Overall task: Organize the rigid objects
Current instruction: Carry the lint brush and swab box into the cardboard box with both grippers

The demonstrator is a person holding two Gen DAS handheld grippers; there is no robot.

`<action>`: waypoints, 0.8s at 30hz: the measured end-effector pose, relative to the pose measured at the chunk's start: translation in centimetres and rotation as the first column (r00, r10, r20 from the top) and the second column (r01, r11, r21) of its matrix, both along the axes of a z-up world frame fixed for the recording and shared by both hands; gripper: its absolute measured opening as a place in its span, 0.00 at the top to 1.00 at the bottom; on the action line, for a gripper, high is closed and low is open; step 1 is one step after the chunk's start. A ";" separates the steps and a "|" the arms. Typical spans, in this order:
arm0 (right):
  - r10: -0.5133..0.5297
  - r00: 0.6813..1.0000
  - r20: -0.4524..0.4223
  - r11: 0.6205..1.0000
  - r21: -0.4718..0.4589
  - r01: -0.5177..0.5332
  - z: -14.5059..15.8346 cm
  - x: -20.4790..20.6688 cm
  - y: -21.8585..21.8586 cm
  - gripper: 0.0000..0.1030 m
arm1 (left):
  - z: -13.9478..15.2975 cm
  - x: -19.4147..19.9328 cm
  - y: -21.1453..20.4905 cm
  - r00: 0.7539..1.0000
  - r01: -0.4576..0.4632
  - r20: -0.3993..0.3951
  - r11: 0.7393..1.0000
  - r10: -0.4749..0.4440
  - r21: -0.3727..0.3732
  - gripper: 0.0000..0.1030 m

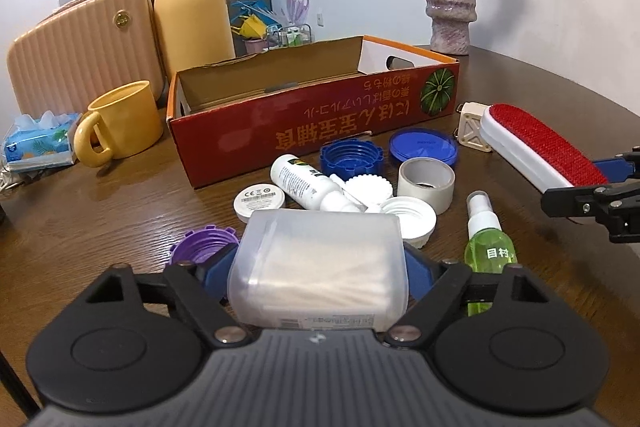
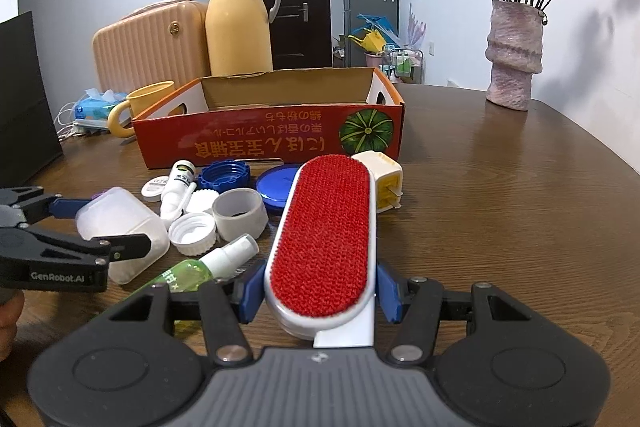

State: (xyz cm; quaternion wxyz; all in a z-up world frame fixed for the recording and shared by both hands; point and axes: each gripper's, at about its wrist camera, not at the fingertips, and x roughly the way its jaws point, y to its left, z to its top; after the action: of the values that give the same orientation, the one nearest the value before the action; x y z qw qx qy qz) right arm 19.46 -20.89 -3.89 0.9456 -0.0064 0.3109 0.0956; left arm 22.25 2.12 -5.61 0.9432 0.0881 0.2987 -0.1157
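Two grippers, each clamped on one item before the red cardboard box (image 1: 312, 123).

Open-topped, the box lies crosswise on the wooden table (image 2: 500, 187); nothing shows inside it. The right gripper (image 2: 318, 297) holds the red lint brush (image 2: 320, 239) level, long axis pointing toward the box. The left gripper (image 1: 318, 281) grips the translucent plastic container (image 1: 320, 267), above the lids and bottles.

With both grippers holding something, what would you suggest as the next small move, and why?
Probably carry the lint brush, clamped in the right gripper, forward over the open box. The left gripper already grips the plastic container, and the box sits just beyond the clutter.
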 end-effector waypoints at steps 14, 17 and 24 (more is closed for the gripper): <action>0.019 0.999 0.025 1.000 0.022 -0.020 0.9 0.2 -0.1 0.45 | 1.2 -1.3 -0.3 0.996 -0.063 0.061 0.997 0.065 -0.039 0.19; 0.029 0.999 0.039 0.999 0.021 -0.030 1.5 0.6 0.0 0.45 | 1.8 -1.3 -0.5 0.995 -0.076 0.068 0.996 0.079 -0.045 0.19; 0.056 0.995 0.080 0.998 0.028 -0.058 3.2 2.0 0.5 0.45 | 4.0 -0.7 -0.8 0.986 -0.117 0.107 0.990 0.126 -0.081 0.19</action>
State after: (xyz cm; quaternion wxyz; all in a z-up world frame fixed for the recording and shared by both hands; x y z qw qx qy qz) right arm 21.49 -20.44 -0.69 0.9540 -0.0047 0.2716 0.1269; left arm 21.56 1.36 -1.63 0.9664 0.0407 0.2456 -0.0638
